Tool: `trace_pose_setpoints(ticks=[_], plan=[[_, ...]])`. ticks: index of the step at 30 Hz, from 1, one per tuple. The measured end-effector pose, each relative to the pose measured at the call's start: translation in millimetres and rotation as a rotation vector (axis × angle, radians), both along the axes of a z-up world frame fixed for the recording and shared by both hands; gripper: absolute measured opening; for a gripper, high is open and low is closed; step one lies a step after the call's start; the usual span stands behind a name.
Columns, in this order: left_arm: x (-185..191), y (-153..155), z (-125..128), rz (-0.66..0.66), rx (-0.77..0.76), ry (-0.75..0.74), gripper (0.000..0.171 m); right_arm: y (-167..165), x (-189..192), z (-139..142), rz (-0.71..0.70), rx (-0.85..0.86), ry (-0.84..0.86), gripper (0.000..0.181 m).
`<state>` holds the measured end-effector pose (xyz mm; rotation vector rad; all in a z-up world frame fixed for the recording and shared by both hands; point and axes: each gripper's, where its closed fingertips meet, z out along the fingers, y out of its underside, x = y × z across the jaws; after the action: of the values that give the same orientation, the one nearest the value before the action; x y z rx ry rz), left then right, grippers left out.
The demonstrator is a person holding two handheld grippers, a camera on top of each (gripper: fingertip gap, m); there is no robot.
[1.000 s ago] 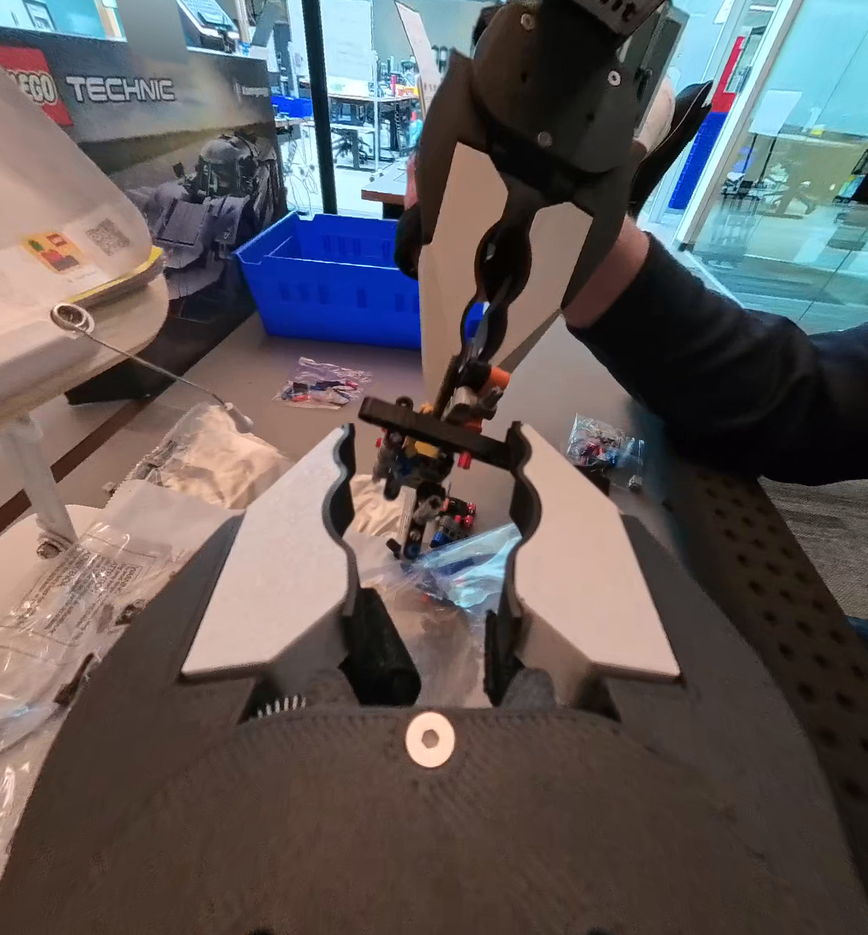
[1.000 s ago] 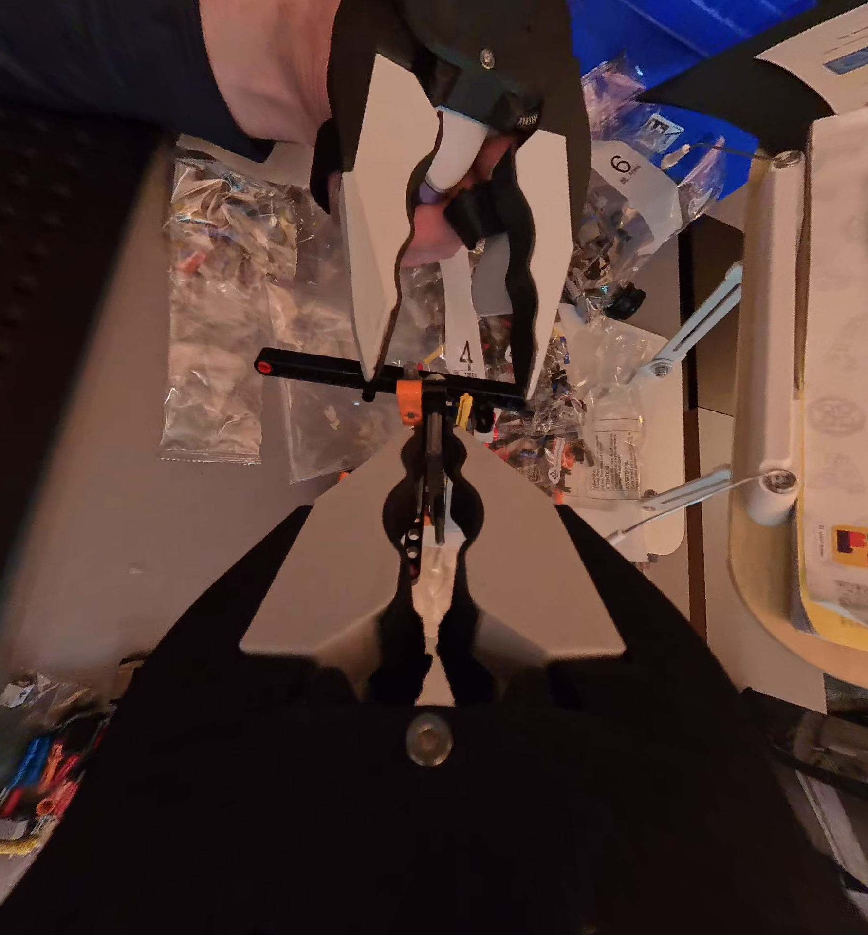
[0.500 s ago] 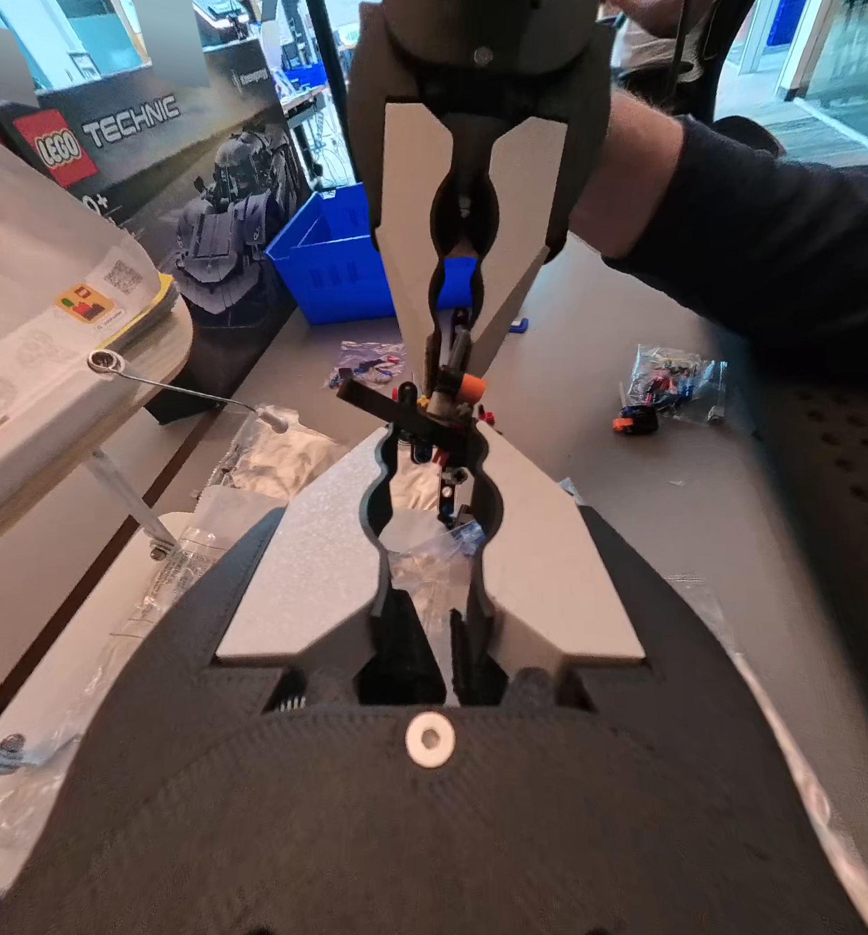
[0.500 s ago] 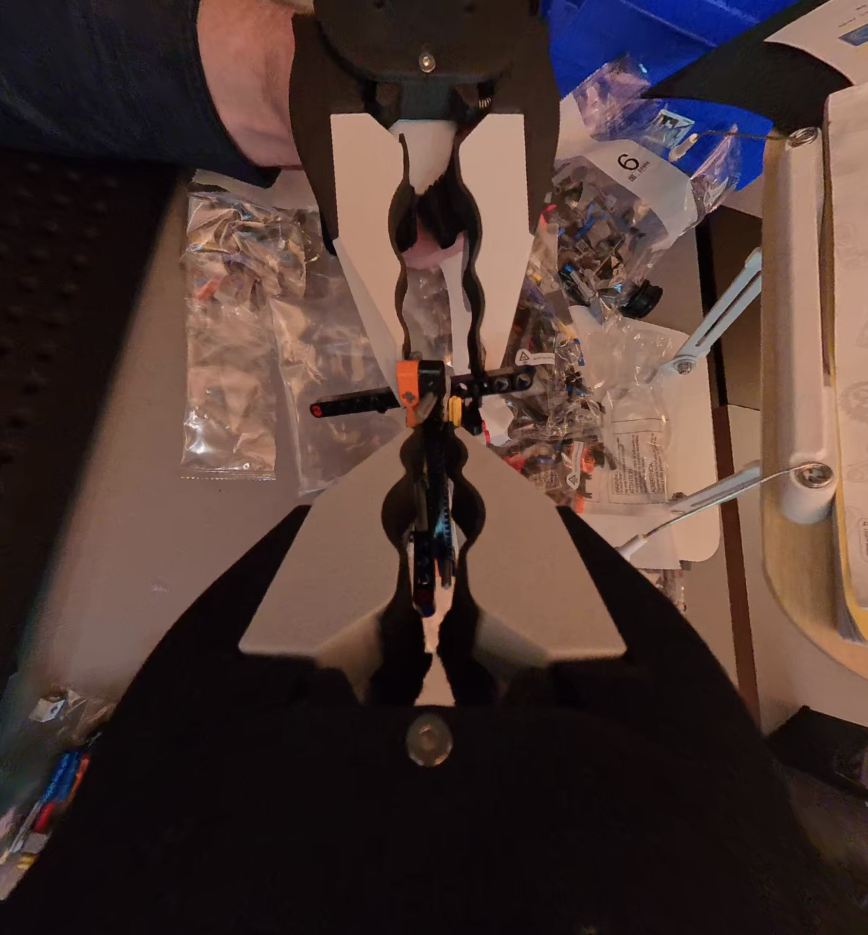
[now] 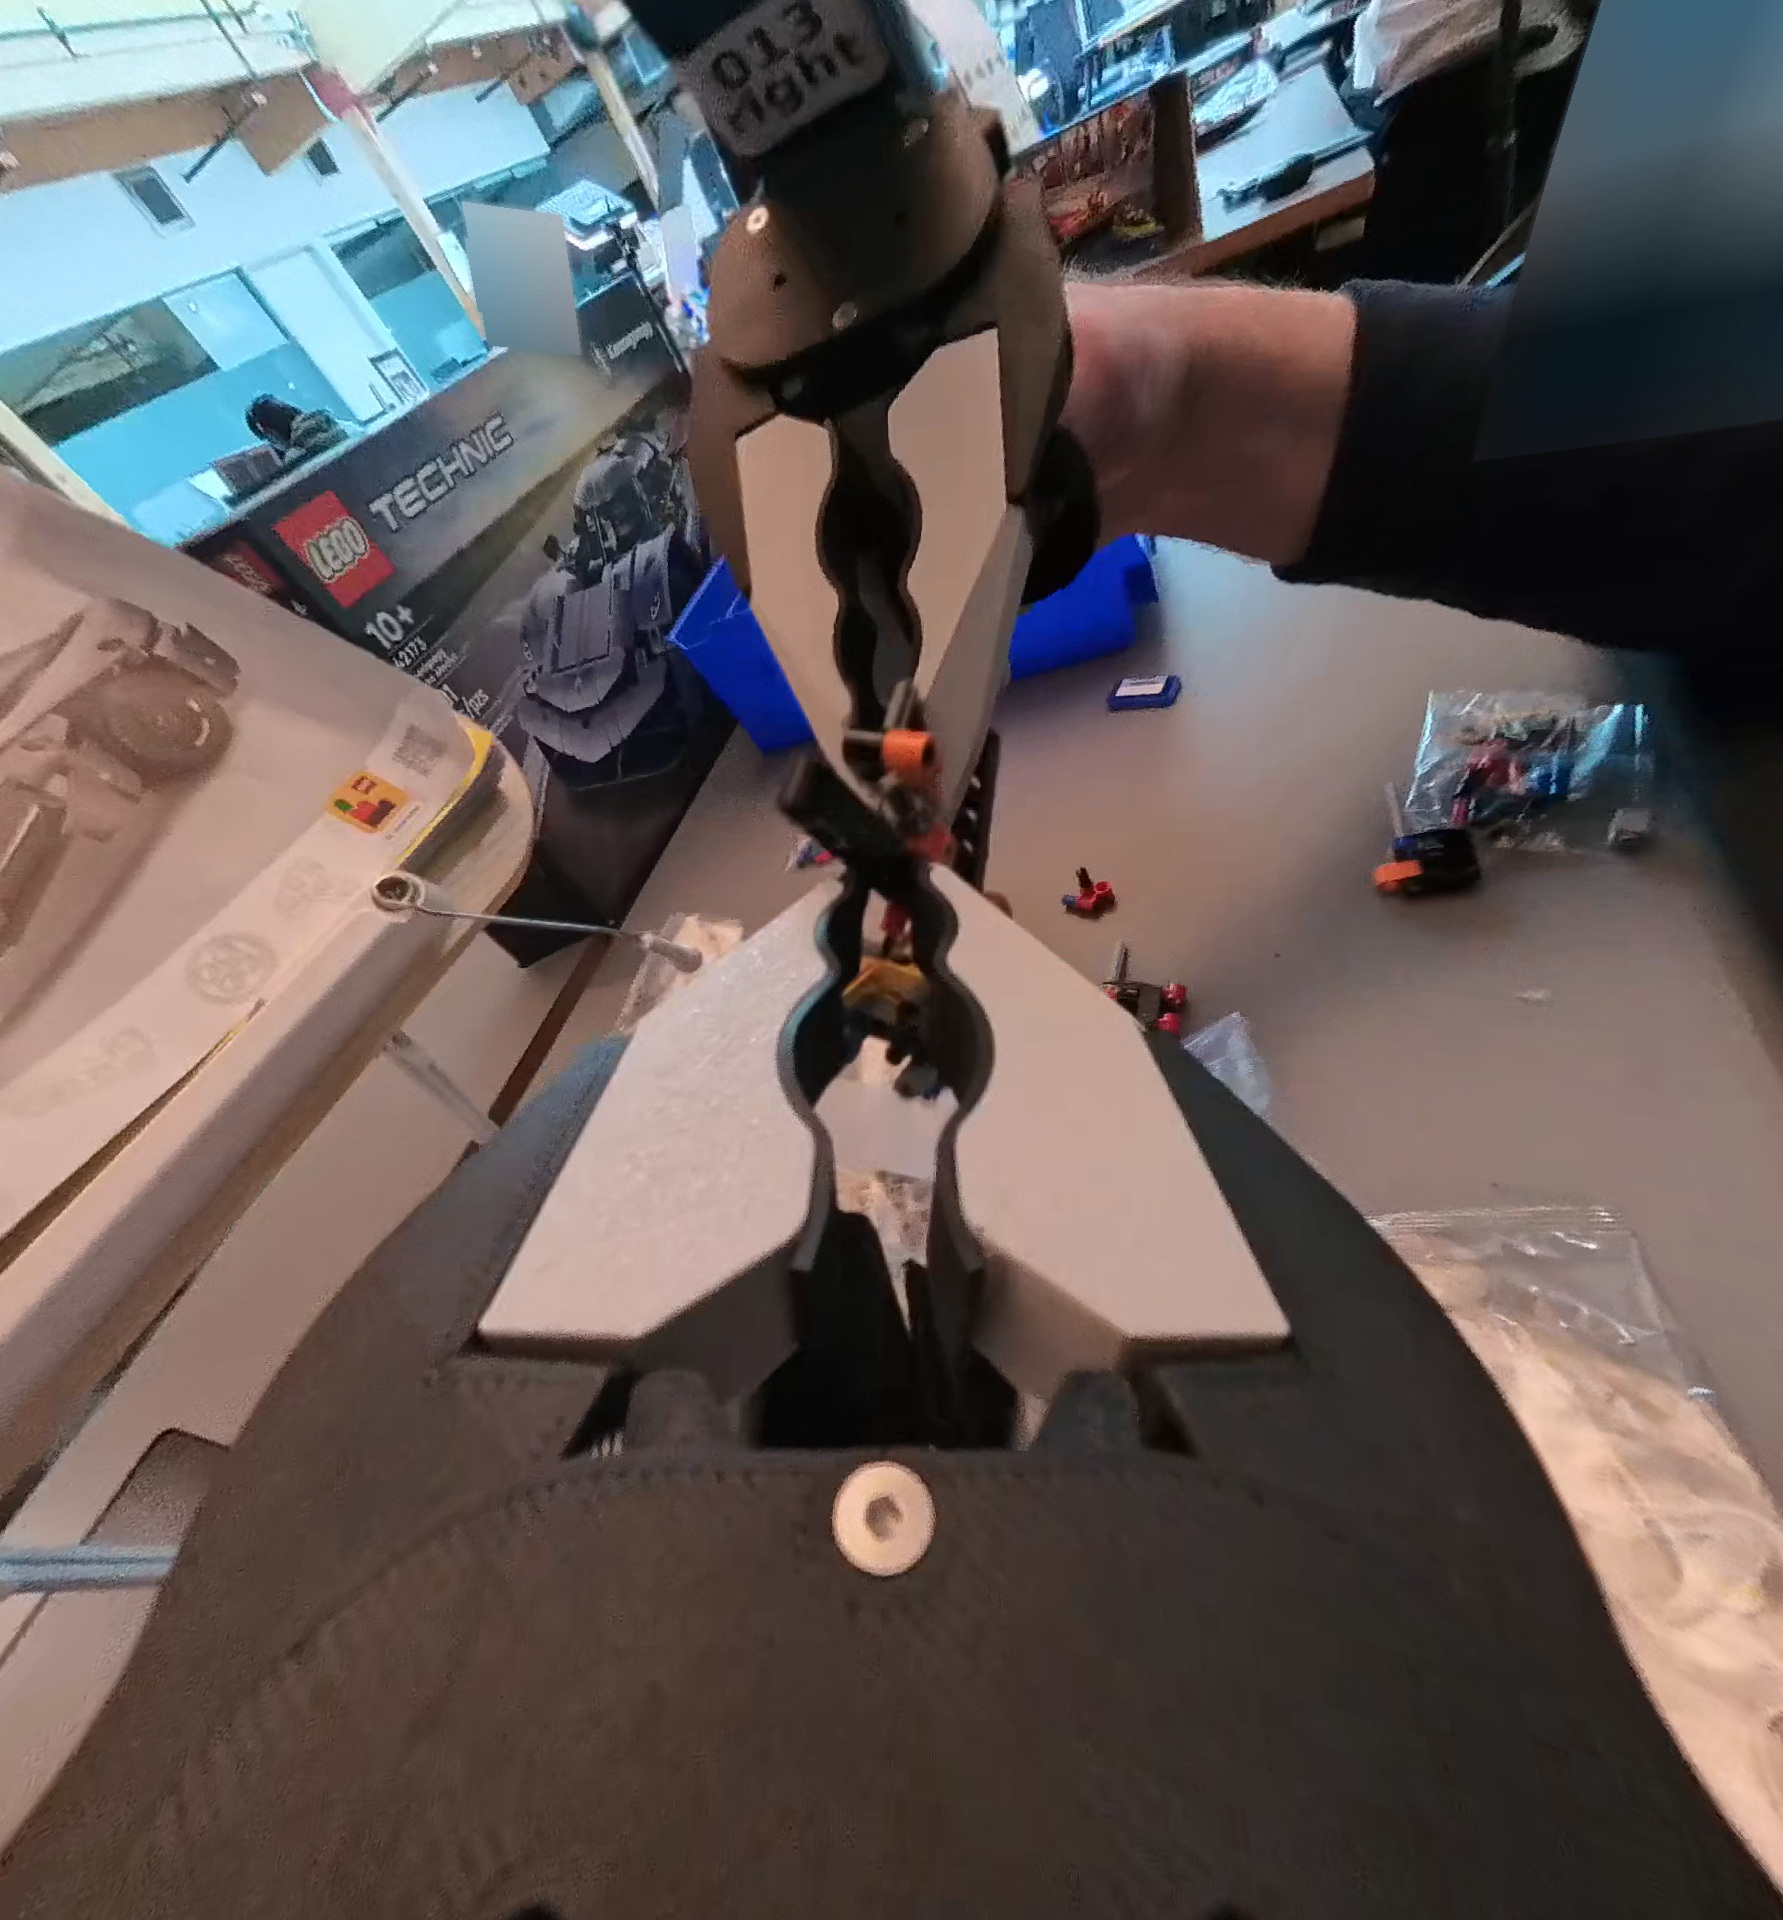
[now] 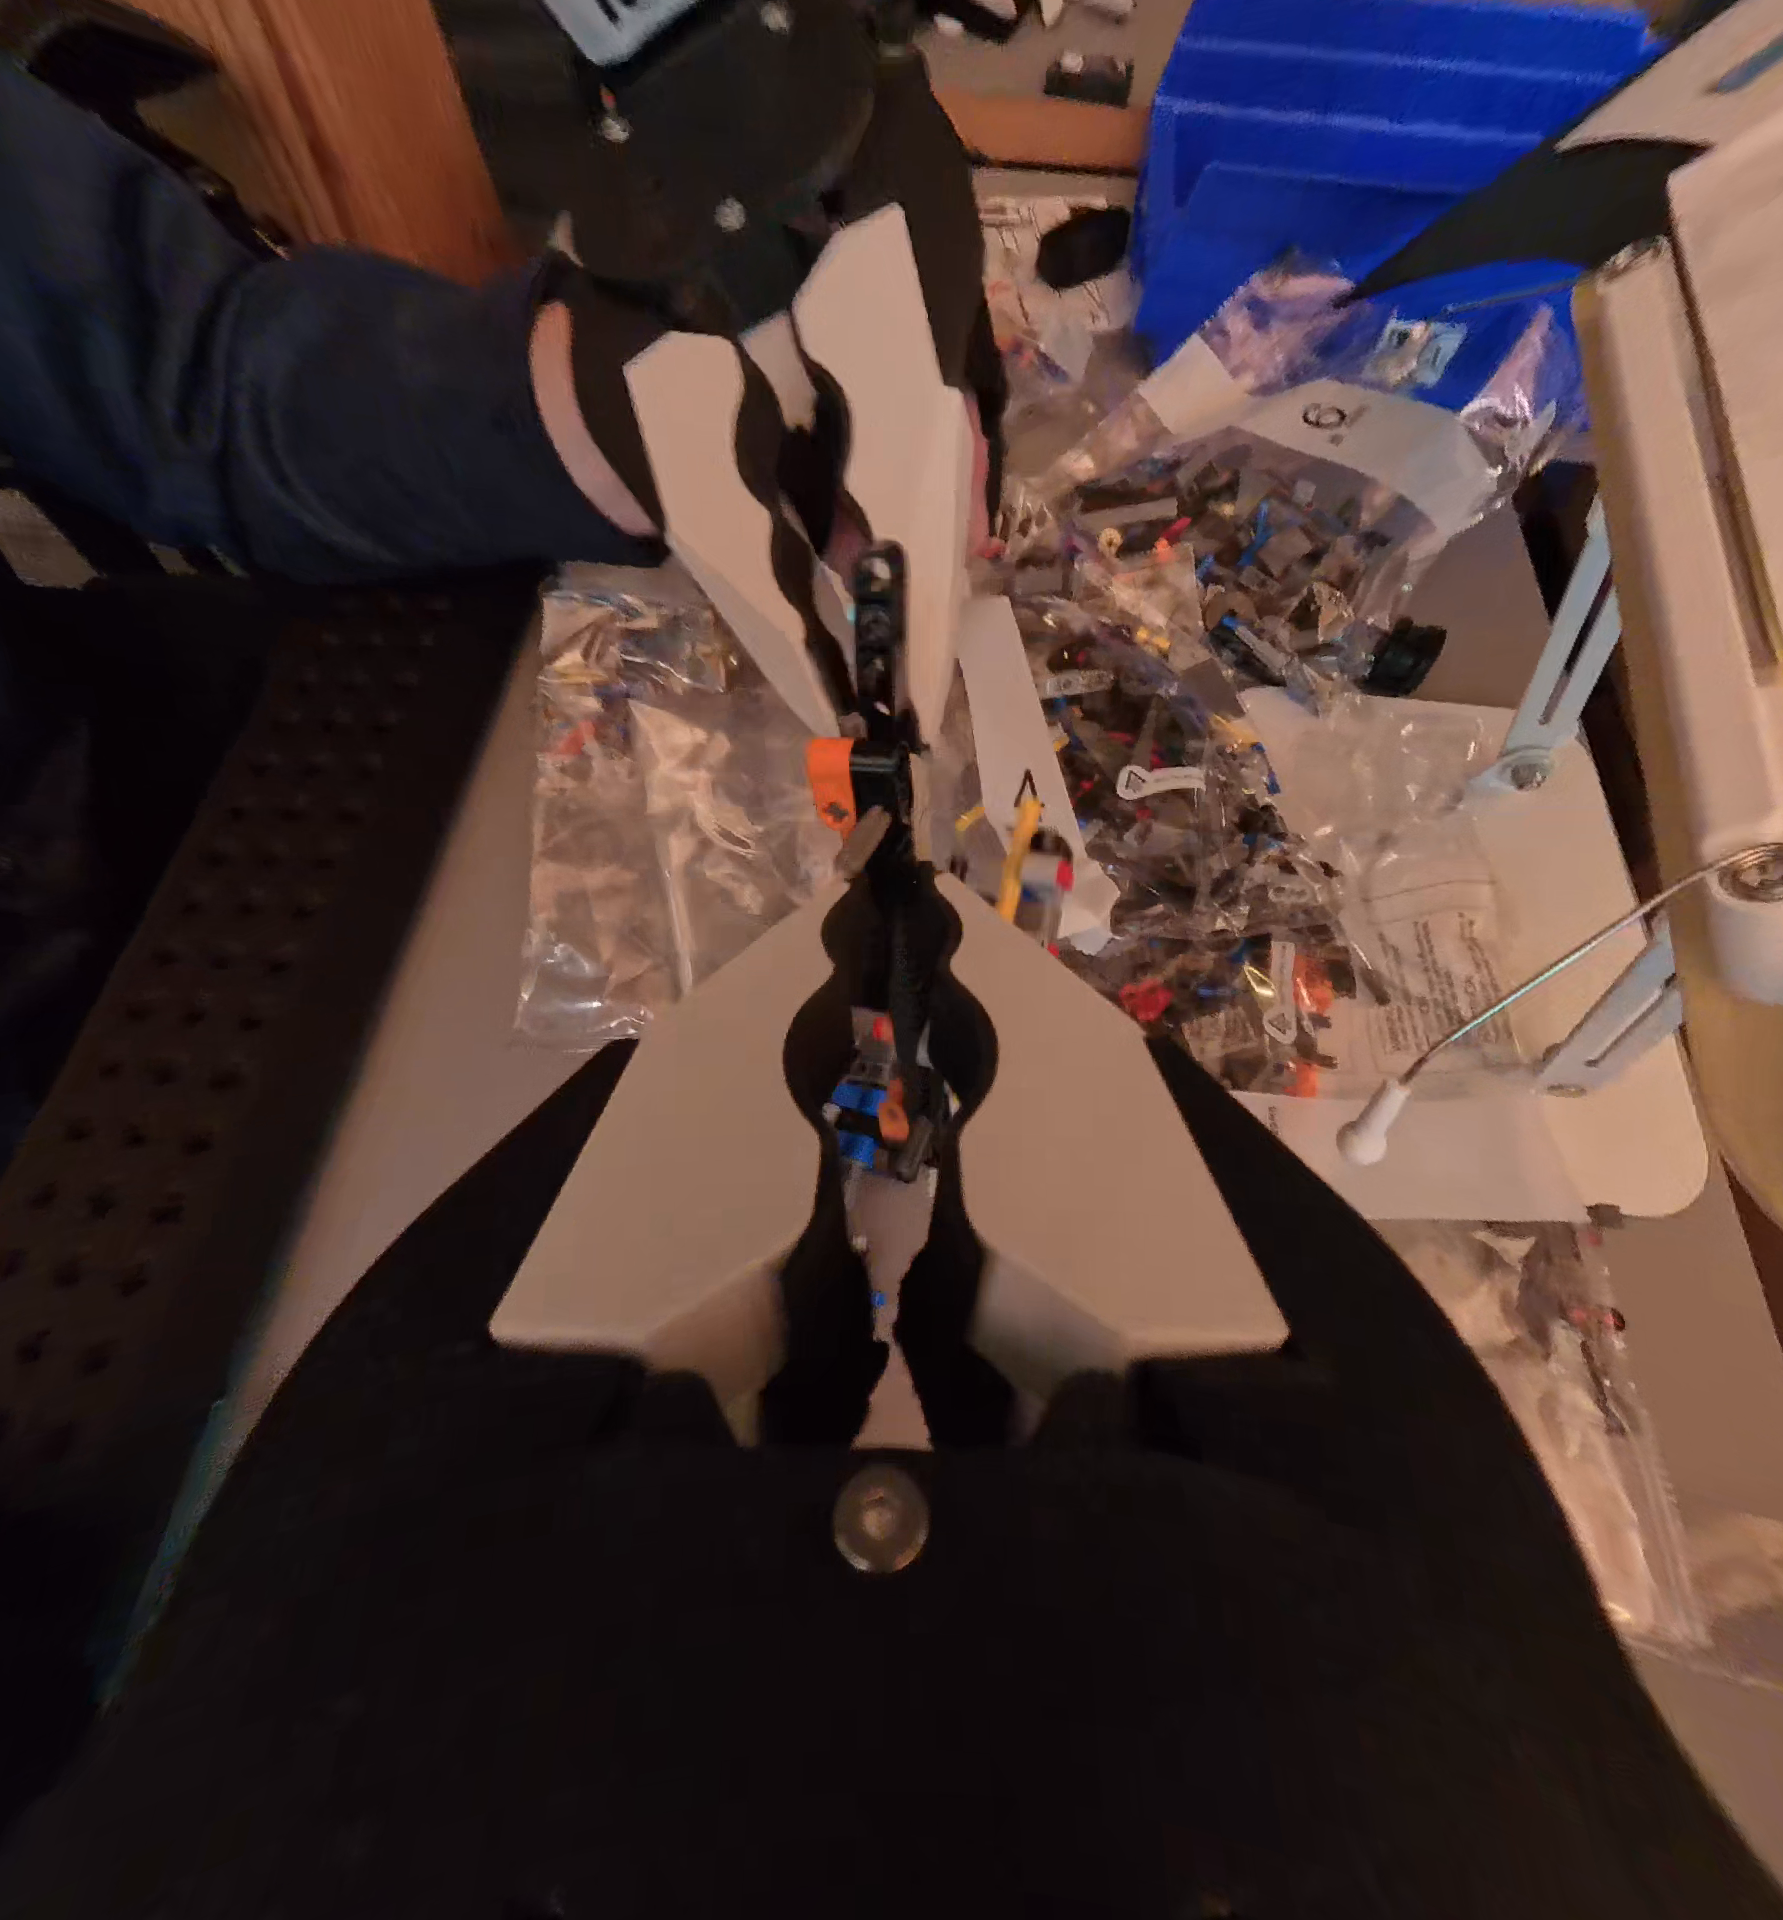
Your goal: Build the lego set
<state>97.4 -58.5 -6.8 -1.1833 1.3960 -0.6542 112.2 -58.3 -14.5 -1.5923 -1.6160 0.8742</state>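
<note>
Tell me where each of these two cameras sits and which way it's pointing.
Left wrist view: sits on the left gripper, looking across the table toward the set's box; the person's right wrist shows.
Right wrist view: sits on the right gripper, looking down at the parts bags; a dark sleeve shows.
Shared: the lego assembly, gripped by both jaws, and each other's gripper.

Open-plan office (glass partitions (image 5: 191,343), desks (image 5: 1271,135))

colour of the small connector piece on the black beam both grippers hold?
Orange connector on the black beam; clearest in left wrist view.
</note>
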Motion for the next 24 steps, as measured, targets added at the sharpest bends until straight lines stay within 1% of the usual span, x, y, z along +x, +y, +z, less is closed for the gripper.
trace_pose_setpoints(ticks=[2,5,8,12,14,15,17,18,20,22,24], plan=[[1,-3,3,-0.029,-0.053,-0.04,0.007,-3,2,6,0.013,0.01,0.03,0.005],[3,-3,-2,-0.023,-0.033,-0.007,0.007,-2,3,-1,-0.003,0.023,-0.024,0.005],[3,-8,2,-0.05,-0.028,-0.023,0.005,-1,4,4,-0.005,-0.033,0.012,0.004],[6,-9,-2,-0.073,-0.089,-0.025,0.007,-1,4,-1,-0.013,-0.015,-0.026,0.003],[6,-9,-2,-0.091,-0.135,-0.041,0.012,-3,0,5,0.003,-0.024,0.009,0.003],[7,-10,-5,-0.099,-0.157,-0.036,0.019,-5,-2,8,0.014,-0.026,0.025,0.003],[12,-9,-15,-0.092,-0.171,0.007,0.026,-4,-3,4,0.004,-0.014,-0.004,0.003],[13,-10,-18,-0.092,-0.169,0.02,0.024,-3,-3,0,-0.005,-0.001,-0.029,0.003],[14,-10,-18,-0.094,-0.18,0.014,0.013,-3,-4,-2,-0.001,0.0,-0.037,0.003],[13,-10,-15,-0.105,-0.208,-0.009,0.008,-2,-5,2,-0.003,0.02,-0.015,0.003],[11,-10,-13,-0.102,-0.201,-0.012,0.006,-3,-5,4,-0.006,0.036,-0.015,0.003]])
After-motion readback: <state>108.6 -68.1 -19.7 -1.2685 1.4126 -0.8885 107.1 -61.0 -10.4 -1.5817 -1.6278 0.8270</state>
